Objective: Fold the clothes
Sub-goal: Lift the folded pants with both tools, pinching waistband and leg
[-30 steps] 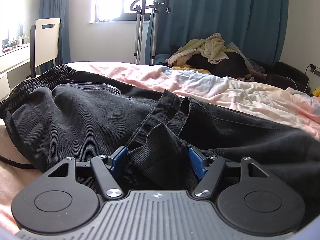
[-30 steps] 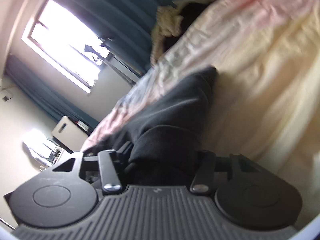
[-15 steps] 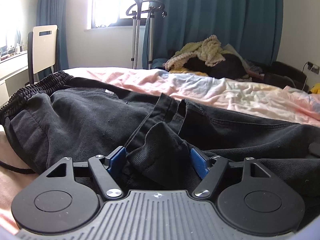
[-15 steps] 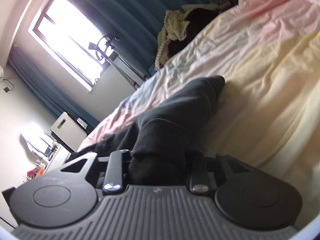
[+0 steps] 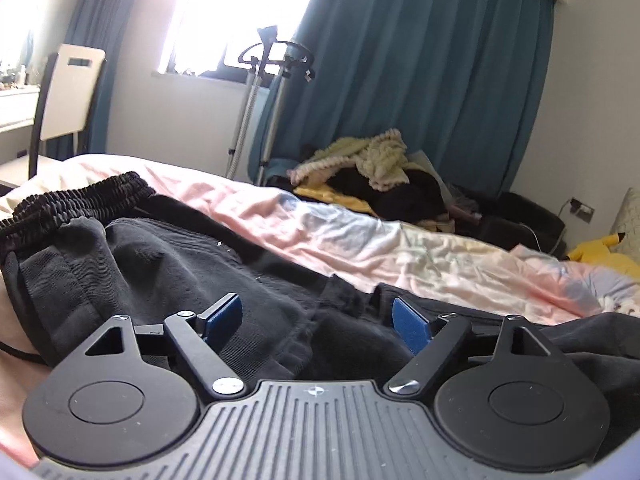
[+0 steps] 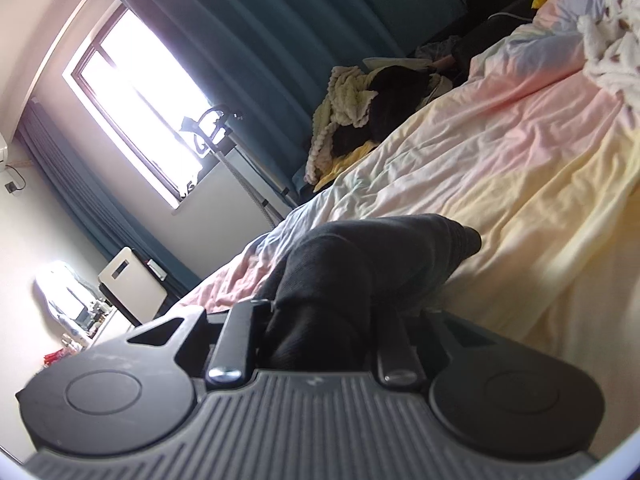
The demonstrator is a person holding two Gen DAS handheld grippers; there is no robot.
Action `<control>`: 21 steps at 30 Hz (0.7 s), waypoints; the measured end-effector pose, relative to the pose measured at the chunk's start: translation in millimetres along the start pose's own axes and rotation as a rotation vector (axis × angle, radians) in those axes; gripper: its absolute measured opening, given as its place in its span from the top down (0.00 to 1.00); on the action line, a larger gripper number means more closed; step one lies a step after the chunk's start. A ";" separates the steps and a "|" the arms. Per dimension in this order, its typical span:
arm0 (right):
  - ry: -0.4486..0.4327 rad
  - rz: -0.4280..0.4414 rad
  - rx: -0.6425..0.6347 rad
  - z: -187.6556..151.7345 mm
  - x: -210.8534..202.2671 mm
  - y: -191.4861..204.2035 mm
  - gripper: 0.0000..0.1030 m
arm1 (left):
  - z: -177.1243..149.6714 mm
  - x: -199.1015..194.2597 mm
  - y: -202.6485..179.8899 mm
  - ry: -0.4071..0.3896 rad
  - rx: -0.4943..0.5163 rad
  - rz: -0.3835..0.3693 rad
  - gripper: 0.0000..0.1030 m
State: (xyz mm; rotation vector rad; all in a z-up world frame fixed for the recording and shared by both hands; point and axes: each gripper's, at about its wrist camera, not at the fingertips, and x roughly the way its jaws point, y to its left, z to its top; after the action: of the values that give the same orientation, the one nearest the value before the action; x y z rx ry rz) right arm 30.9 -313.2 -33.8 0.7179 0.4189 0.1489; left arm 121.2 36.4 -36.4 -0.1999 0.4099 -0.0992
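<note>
Black trousers (image 5: 168, 264) released: my left gripper (image 5: 318, 320) now gapes open; right gripper (image 6: 328, 320) still clamps trouser leg (image 6: 360, 264).

Left hand-held gripper (image 5: 316, 320): blue pads now spread wide; the fold of black trousers (image 5: 168, 264) that was pinched between them lies loose and flatter on the bed (image 5: 360, 240). Right hand-held gripper (image 6: 328, 340): tilt has eased, and its bunch of trouser leg (image 6: 360, 264) sits higher between the fingers.
</note>
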 end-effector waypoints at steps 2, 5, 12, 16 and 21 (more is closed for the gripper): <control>-0.009 -0.020 -0.009 2.3 -14.0 -2.6 0.80 | -2.2 3.1 -7.6 0.012 0.045 0.006 0.18; -0.033 -0.045 -0.014 9.2 -35.3 -7.8 0.80 | -4.3 1.1 -18.0 0.015 0.086 -0.028 0.18; -0.111 -0.108 -0.084 27.4 -94.9 -11.2 0.80 | -44.0 22.2 -78.9 0.235 0.270 -0.189 0.19; -0.123 -0.176 -0.076 30.9 -122.2 -20.8 0.80 | -67.6 26.7 -118.9 0.308 0.360 -0.202 0.19; -0.097 -0.260 -0.158 35.2 -108.4 -16.6 0.80 | -58.3 27.9 -110.7 0.323 0.364 -0.209 0.18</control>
State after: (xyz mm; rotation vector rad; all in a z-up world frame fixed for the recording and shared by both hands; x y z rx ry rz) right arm -52.7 -376.6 13.7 0.5076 0.3992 -0.0973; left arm 116.9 -85.5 -75.9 0.1361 0.6826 -0.4120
